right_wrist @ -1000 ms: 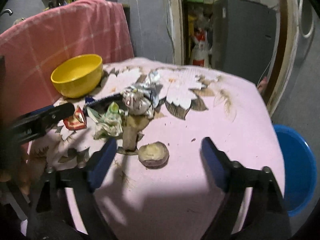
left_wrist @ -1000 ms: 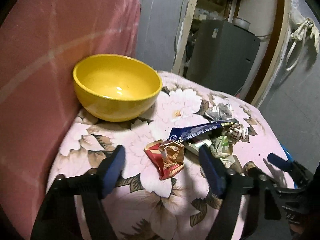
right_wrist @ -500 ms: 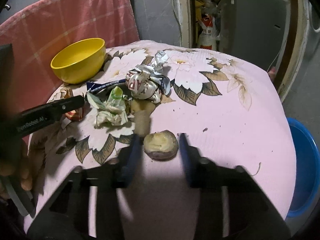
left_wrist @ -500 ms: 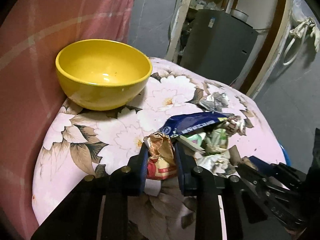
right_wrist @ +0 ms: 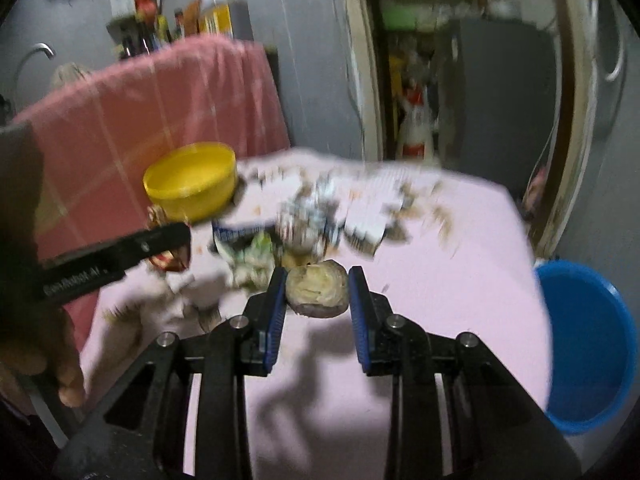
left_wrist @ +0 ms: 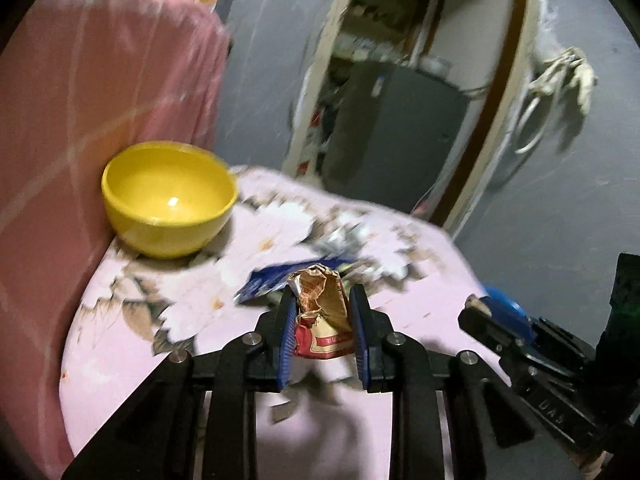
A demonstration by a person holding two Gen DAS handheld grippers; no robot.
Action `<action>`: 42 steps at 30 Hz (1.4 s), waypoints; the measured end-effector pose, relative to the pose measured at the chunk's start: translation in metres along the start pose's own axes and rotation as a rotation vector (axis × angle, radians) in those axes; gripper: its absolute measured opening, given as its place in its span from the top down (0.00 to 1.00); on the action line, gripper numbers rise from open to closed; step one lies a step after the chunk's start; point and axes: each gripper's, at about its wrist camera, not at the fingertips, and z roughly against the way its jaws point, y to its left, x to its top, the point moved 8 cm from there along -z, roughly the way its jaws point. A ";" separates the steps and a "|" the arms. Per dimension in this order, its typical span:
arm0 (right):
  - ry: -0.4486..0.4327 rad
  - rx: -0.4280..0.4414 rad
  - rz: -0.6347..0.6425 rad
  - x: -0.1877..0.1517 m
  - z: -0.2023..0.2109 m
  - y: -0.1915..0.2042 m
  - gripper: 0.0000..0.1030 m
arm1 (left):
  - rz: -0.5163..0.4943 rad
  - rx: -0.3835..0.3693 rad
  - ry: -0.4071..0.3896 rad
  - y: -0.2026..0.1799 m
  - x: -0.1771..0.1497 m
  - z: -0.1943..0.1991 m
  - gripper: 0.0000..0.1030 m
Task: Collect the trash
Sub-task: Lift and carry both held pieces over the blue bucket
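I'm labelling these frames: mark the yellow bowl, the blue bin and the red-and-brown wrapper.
yellow bowl (left_wrist: pixel 168 216): left wrist view, outer wall.
blue bin (right_wrist: pixel 600 364): right wrist view, inner wall.
red-and-brown wrapper (left_wrist: pixel 322 312): left wrist view, crumpled middle.

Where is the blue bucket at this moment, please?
In the right wrist view the blue bucket stands at the far right, below the edge of the pink floral cloth, near the door frame.

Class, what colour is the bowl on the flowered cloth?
Yellow: the bowl shows best in the left wrist view.
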 end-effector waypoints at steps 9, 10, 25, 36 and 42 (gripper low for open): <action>-0.309 -0.076 0.035 0.051 0.090 -0.021 0.63 | -0.119 -0.120 -0.239 -0.082 0.044 0.041 0.79; -0.335 -0.087 0.039 0.054 0.099 -0.024 0.63 | -0.132 -0.132 -0.262 -0.092 0.048 0.045 0.79; -0.573 -0.318 0.002 0.073 0.209 -0.116 0.63 | -0.330 -0.347 -0.428 -0.238 0.070 0.062 0.79; -0.530 -0.398 -0.085 0.045 0.219 -0.185 0.63 | -0.430 -0.403 -0.335 -0.301 0.047 0.012 0.79; -0.465 -0.406 -0.141 0.020 0.197 -0.217 0.63 | -0.442 -0.401 -0.248 -0.312 0.030 -0.026 0.79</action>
